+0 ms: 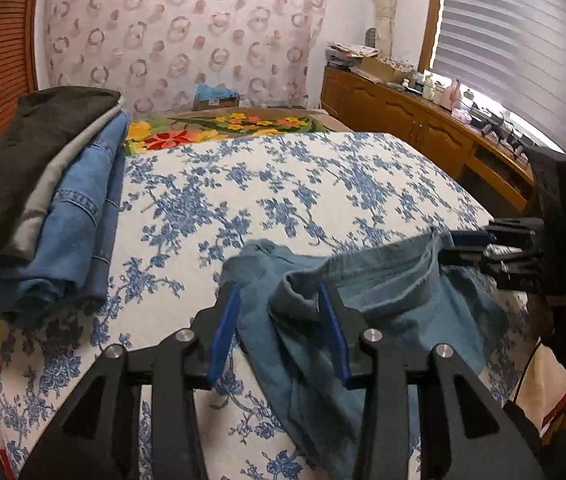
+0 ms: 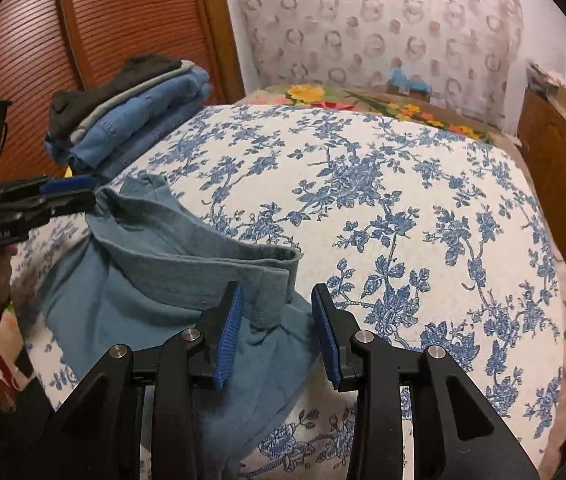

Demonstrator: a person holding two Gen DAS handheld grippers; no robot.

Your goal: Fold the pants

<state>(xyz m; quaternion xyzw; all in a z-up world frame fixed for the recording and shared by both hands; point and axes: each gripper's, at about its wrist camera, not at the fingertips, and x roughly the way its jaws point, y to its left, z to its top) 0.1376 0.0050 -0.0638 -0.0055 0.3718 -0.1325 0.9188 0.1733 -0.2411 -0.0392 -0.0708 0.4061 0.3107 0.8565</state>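
You had the soft teal cotton pants (image 1: 395, 292) bunched low in both frames on the bed's blue-flowered white cover (image 1: 283, 184), their waistband stretched between your two tools so the cloth could be laid flat. The left gripper (image 1: 279, 312) had cloth between its parted fingers (image 1: 333, 332); the right gripper (image 2: 277, 316) likewise, though I couldn't tell whether either truly pinched.

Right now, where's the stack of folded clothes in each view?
Left wrist view: folded stack at the left edge, on the bed, up and left of the teal pants.
Right wrist view: folded stack upper left, beyond the teal pants.
Shared landmark: the blue-flowered bed cover.
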